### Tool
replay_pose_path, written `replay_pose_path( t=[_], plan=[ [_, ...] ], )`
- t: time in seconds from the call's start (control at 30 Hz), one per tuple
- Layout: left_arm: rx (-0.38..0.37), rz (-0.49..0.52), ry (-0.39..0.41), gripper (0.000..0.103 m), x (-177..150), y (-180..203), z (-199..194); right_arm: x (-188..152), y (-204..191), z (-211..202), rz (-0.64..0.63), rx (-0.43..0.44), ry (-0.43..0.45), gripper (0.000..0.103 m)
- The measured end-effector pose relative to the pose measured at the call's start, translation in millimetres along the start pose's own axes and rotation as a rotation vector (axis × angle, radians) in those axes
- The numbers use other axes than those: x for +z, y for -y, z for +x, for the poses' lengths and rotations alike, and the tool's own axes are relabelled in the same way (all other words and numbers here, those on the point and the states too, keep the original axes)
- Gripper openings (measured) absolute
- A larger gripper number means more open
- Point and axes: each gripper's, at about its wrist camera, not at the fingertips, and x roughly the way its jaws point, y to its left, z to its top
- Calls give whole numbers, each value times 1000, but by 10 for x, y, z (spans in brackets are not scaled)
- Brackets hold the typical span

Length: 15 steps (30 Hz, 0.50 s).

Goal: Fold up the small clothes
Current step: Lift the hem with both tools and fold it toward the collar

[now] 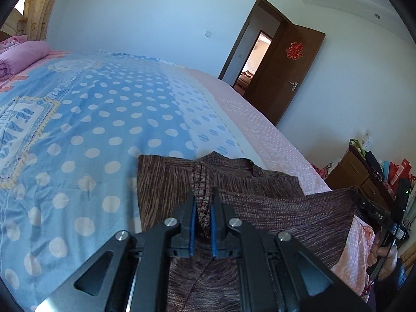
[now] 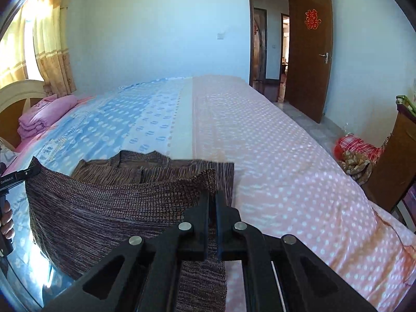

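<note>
Holding the brown knit garment (image 1: pixel 260 189) by its near edge, you have both sets of jaws clamped tight on the fabric: the left gripper (image 1: pixel 202 205) pinches a bunched, beaded-looking strip of the knit, and the right gripper (image 2: pixel 212 202) bites the other near corner. That hem is lifted off the bed (image 2: pixel 273 156), while the collar end lies flat on the dotted bedspread, near the seam where blue meets pink. Your main risk, as I judge it, is uneven travel: if one hand leads, the fold line will skew and the sides will not meet the collar squarely. Loose knit like this stretches and sags between your grips, so pulling the two apart could distort it, while letting them drift together would leave a slack belly that creases underneath. Your left grip looks thin and bunched, so it may slip under load. Dragging low could also tug the flat half along the bedspread.
</note>
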Motion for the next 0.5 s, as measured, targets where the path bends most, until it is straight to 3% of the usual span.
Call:
replay_pose_path(
  t=[0.3,0.5],
  plan=[
    [41,-38,20,9,420,-193,513,509,-28,822,-31,-47,19,3],
    [99,-70,-18,9,449,-388,1082,372,-10,1614,-47,-112,-36,3]
  ],
)
